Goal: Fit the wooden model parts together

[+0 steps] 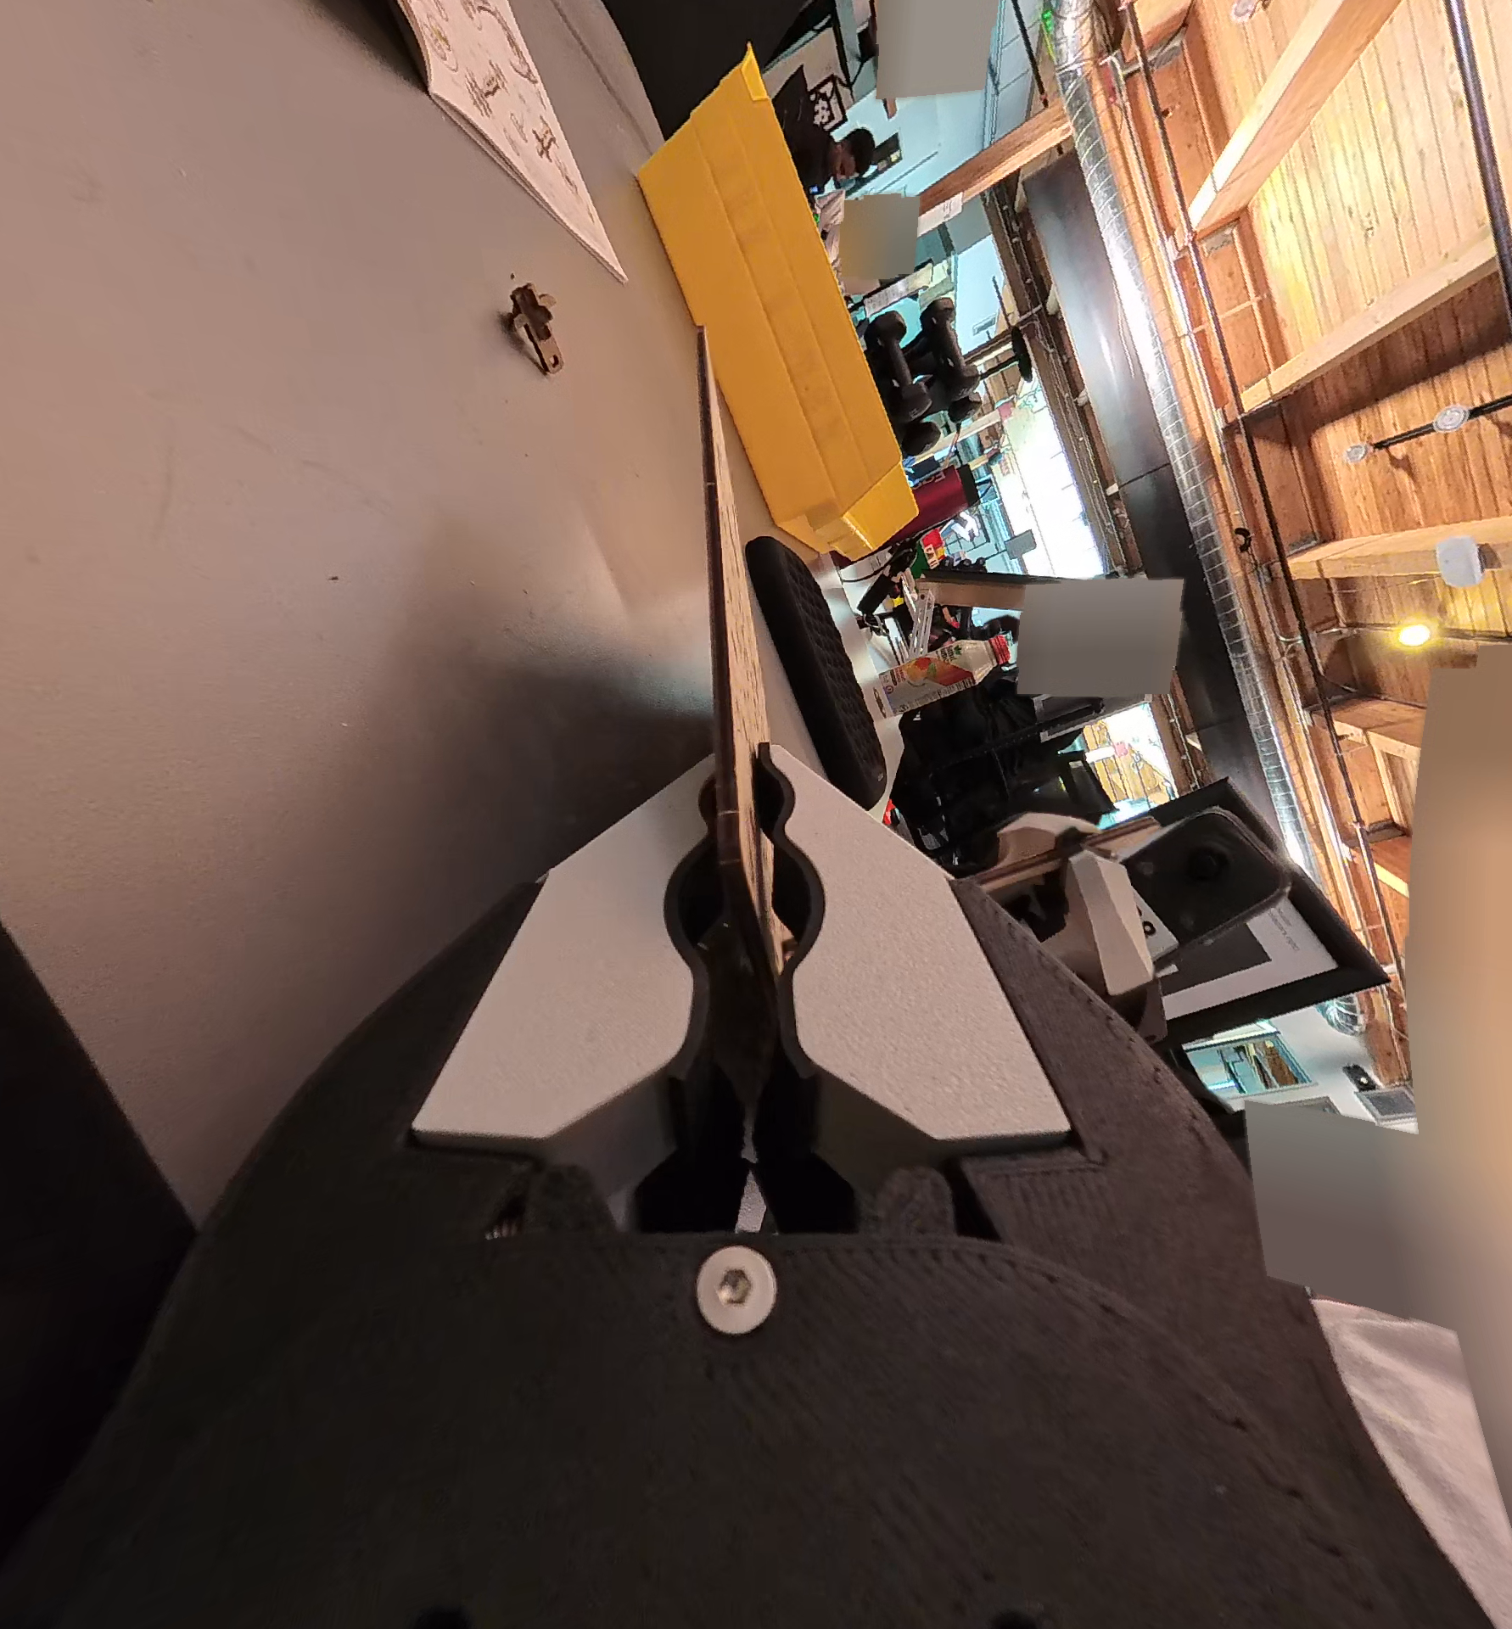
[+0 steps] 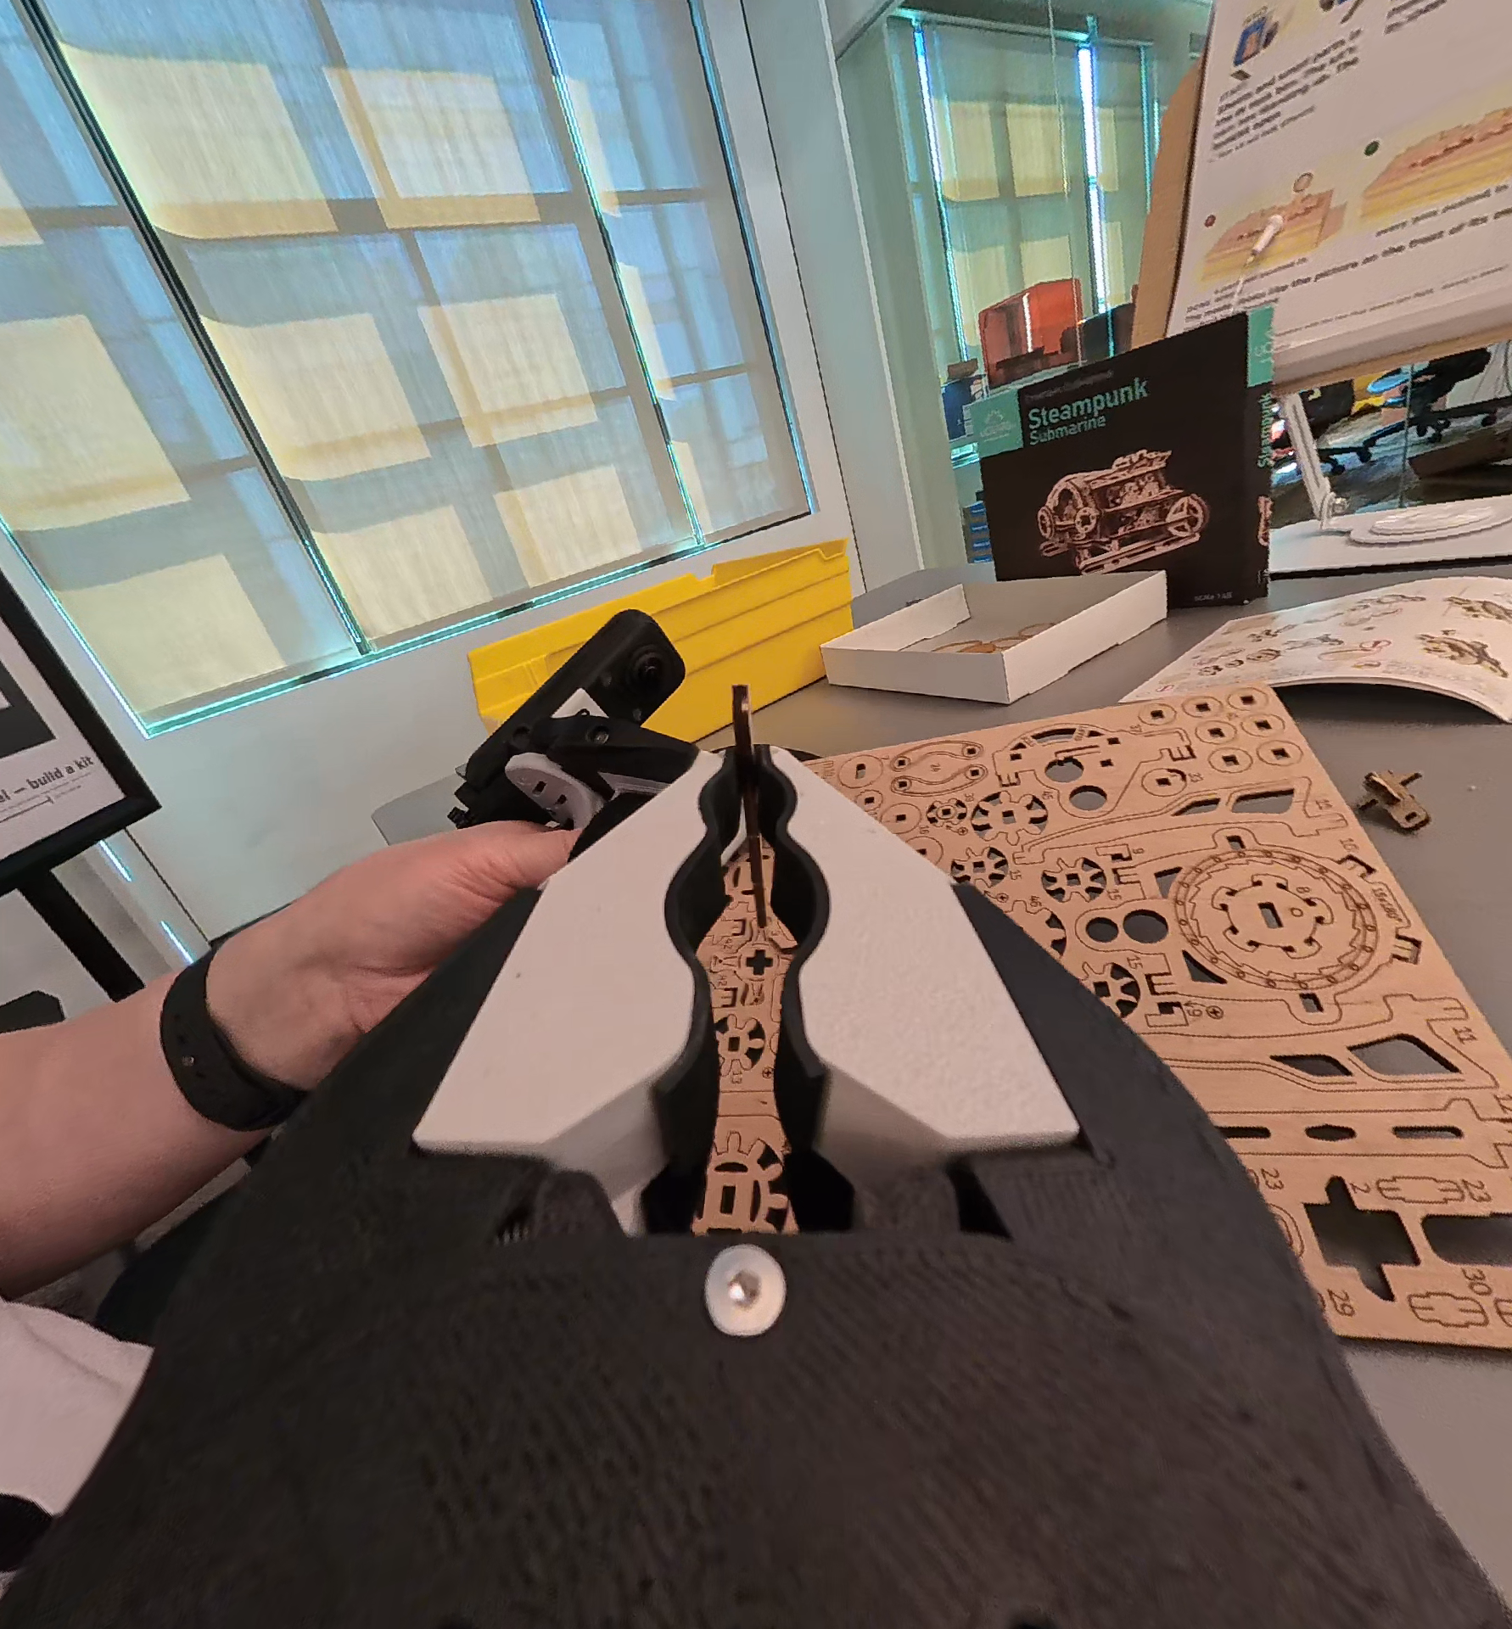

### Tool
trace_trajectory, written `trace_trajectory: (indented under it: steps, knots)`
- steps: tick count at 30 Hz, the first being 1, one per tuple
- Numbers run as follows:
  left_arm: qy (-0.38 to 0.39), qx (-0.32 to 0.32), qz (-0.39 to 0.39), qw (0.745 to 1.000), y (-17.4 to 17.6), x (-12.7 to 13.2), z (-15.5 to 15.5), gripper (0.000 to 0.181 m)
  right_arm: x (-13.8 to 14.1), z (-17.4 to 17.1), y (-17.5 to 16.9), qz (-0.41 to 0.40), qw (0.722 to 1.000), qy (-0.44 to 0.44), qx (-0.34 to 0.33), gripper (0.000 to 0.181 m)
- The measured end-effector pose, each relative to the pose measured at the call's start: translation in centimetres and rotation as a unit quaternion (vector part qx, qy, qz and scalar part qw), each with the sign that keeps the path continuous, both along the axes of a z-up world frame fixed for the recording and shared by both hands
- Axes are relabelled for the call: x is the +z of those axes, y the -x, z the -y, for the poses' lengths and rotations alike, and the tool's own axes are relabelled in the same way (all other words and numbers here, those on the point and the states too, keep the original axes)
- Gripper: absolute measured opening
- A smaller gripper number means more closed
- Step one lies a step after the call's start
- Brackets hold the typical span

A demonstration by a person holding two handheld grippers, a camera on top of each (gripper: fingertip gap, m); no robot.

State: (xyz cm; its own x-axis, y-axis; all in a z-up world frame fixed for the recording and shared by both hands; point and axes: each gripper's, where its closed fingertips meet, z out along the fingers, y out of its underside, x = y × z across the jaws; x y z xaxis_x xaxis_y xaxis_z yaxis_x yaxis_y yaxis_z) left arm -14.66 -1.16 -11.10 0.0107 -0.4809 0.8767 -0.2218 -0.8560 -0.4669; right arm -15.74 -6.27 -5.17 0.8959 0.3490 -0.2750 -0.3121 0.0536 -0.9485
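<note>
Right wrist view: wooden piece (image 2: 745, 798) upright (edge-on), clamped.

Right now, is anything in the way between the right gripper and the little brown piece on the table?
Only the wooden sheet, clamped by the left gripper, spreads between the right gripper, holding a thin part, and the little brown piece. It lies low, so a path over it looks open.
</note>
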Motion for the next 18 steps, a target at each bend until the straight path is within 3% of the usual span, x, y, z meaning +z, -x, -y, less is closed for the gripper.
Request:
trace_trajectory:
  steps: [18]
  knots:
    - [0.005,-0.001,-0.004,1.000,0.05,-0.17,-0.05,0.002,-0.33,-0.29,0.45,0.057,0.998,0.006,0.011,0.002]
